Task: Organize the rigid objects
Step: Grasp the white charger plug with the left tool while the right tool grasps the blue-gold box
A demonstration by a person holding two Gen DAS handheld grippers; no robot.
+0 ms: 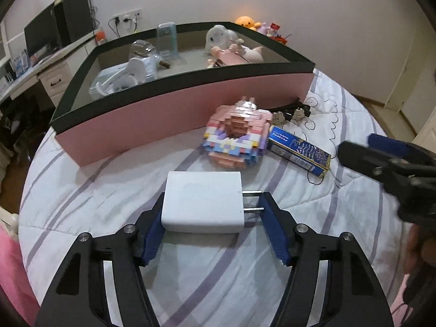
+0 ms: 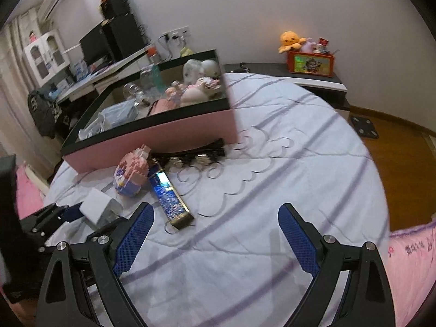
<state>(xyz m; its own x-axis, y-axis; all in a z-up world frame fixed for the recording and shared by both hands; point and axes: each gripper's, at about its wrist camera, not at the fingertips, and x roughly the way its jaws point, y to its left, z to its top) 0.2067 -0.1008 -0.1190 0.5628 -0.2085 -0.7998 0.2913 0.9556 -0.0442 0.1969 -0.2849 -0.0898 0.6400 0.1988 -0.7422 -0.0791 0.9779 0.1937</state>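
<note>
A white plug charger (image 1: pixel 201 201) lies on the striped bedspread, its two prongs pointing right. My left gripper (image 1: pixel 214 201) is shut on it, one blue pad against its left side and the other against the prong tips. In the right wrist view the charger (image 2: pixel 98 204) and left gripper (image 2: pixel 68 212) sit at the lower left. My right gripper (image 2: pixel 215 209) stands open above bare bedspread, just right of a blue patterned box (image 2: pixel 170 199). It also shows at the right edge of the left wrist view (image 1: pixel 359 143). A pink brick model (image 1: pixel 234 133) lies behind the charger.
A large pink box with a dark rim (image 1: pixel 177 114) stands behind, holding plush toys, bottles and masks. A black strap with metal clasps (image 1: pixel 291 111) lies at its base. A desk with a monitor (image 1: pixel 41 38) is at the left, wooden floor (image 2: pixel 395 163) at the right.
</note>
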